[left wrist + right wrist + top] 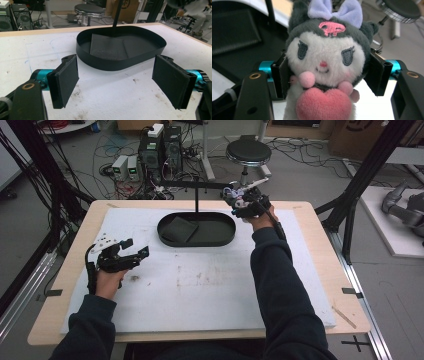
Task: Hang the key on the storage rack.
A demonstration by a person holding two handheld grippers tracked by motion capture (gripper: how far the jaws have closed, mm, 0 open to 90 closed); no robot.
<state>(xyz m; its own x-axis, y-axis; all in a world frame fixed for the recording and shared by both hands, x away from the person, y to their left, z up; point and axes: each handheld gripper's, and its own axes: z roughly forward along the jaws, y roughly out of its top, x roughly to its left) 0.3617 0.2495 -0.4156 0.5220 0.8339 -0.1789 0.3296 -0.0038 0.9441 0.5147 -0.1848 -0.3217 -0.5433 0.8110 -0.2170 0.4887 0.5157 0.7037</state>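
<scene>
My right gripper (329,75) squeezes the soft, light plush doll (325,62) by its head beside the black tray (165,237); left gripper (120,82) gapes.

Dark navy long sleeves (280,290) on both arms; black left gripper (115,80) and right gripper (329,75), teal fittings, brass-ringed screw holes, black cables.

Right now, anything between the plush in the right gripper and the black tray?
Nothing visible blocks it. The right gripper holds the plush toy at the far right end of the black oval tray. Inside the tray lie a dark folded cloth at the left end and a thin black post behind; the right end looks bare.
</scene>
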